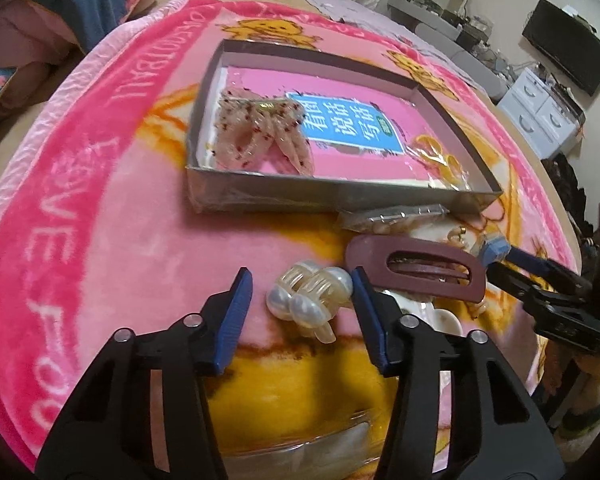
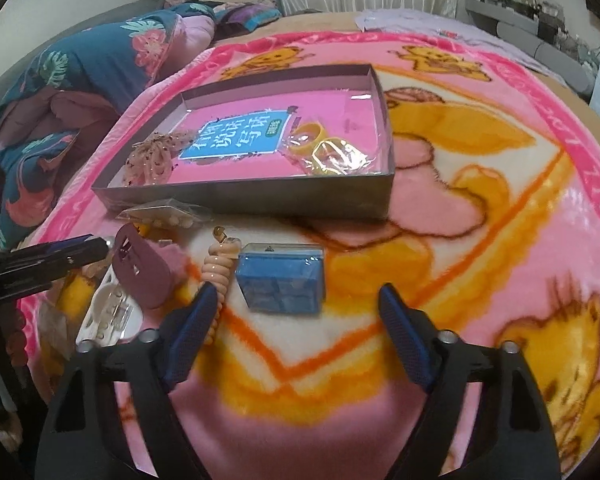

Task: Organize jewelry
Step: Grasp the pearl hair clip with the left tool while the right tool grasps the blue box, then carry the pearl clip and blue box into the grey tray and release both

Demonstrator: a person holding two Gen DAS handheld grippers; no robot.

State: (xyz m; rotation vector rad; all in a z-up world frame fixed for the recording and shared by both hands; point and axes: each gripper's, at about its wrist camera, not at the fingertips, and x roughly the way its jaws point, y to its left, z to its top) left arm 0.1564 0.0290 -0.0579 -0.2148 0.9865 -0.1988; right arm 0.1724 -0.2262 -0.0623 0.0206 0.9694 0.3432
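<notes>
The left hand-held gripper (image 1: 302,292), with ribbed blue pads on black plastic arms, is hanging over a fuzzy pink and yellow blanket (image 1: 112,248) on a bed. Its jaws are standing fairly narrow around a glossy pearl hair claw (image 1: 310,294) of rounded beads and clear teeth; the right pad is just at the claw, the left pad is apart from it, so nothing is being gripped. Just right of that pad, a smooth maroon oval hair clip (image 1: 420,270) is lying flat. Beyond the fingertips, a shallow grey cardboard tray (image 1: 340,196) is sitting, holding a sheer speckled fabric bow (image 1: 260,132) and yellow rings in crinkly clear wrap (image 2: 328,152).

The right hand-held gripper (image 2: 296,308) is standing wide and empty. A small blue box (image 2: 282,280) with a clear lid is lying between and just ahead of its fingertips. A peach coiled hair tie (image 2: 218,272) is lying beside its left pad.
</notes>
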